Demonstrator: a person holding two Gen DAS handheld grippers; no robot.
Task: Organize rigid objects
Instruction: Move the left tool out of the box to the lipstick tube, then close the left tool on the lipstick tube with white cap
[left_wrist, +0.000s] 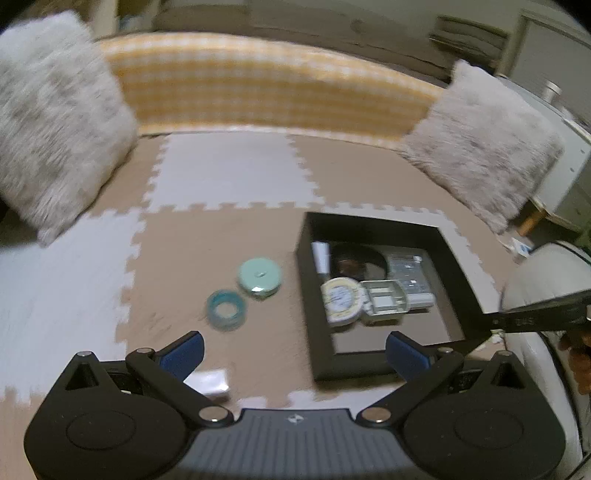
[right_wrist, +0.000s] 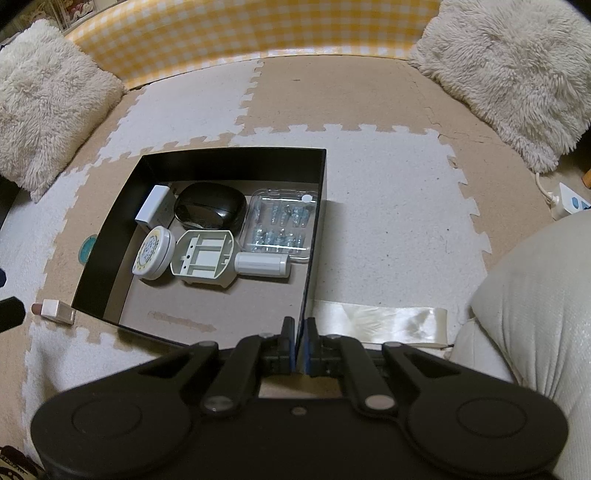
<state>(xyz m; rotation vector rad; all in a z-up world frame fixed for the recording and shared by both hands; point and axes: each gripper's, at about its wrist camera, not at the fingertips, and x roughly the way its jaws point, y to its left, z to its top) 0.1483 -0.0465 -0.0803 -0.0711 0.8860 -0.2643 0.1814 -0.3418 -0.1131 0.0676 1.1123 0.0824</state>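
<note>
A black open box (right_wrist: 314, 236) sits on the foam mat and holds a round yellow-rimmed tin (right_wrist: 153, 254), a grey plastic tray piece (right_wrist: 203, 258), a black case (right_wrist: 210, 210), a clear blister pack (right_wrist: 280, 221), a white cylinder (right_wrist: 262, 264) and a white block (right_wrist: 151, 205). My right gripper (right_wrist: 301, 347) is shut on the box's near right wall. In the left wrist view the box (left_wrist: 461, 280) lies right of centre. My left gripper (left_wrist: 295, 354) is open and empty above the mat. A blue ring (left_wrist: 226, 308), a mint round case (left_wrist: 260, 277) and a small white box (left_wrist: 210, 382) lie on the mat.
Two fluffy cushions (left_wrist: 55, 122) (left_wrist: 480, 147) lean on a yellow checked bolster (left_wrist: 258, 85) at the back. A lipstick-like white stick (right_wrist: 55, 310) lies left of the box. A white ribbon strip (right_wrist: 388, 321) lies right of my right gripper. A power strip (right_wrist: 569, 203) sits at the far right.
</note>
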